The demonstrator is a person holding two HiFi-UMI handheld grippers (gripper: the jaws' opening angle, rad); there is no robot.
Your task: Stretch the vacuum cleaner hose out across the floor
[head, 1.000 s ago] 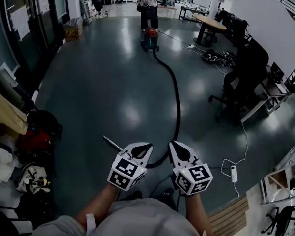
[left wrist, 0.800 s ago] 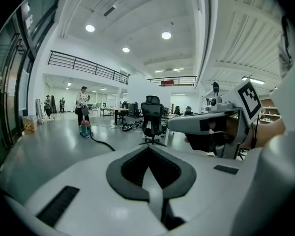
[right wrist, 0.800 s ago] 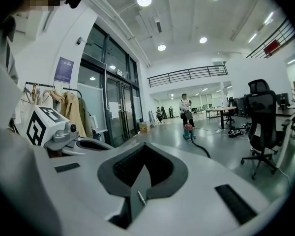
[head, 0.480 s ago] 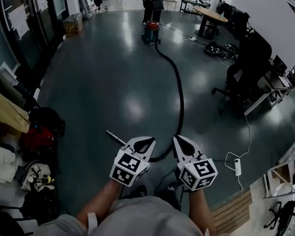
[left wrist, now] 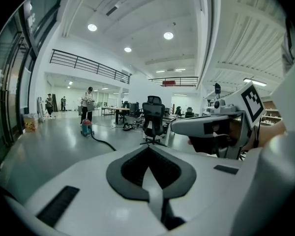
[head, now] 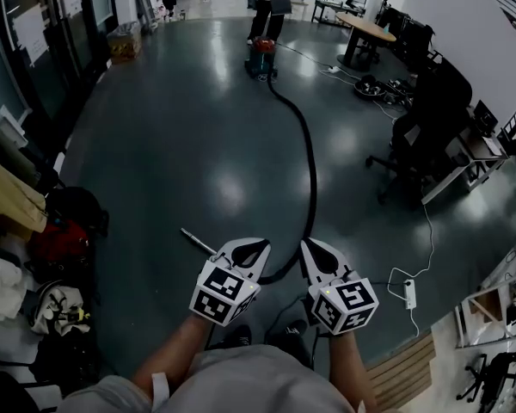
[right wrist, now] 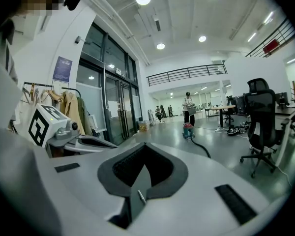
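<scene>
Left tongs (head: 256,249): clamped shut with nothing in them, held low out front.
Right tongs (head: 310,248): same deal, shut and empty, just beside the left pair.
Hose (head: 311,170): black, lying on the shiny grey floor (head: 181,144) in one long curve that ends under the gap between the two tongs. Neither has hold of it.
Metal tube (head: 198,241): thin, pokes out on the floor left of the left tongs.
Vacuum cleaner (head: 262,58): way off at the hose's far end, with a person (head: 267,3) standing right behind it.
Office chair (head: 421,136): right of the hose, well apart.
</scene>
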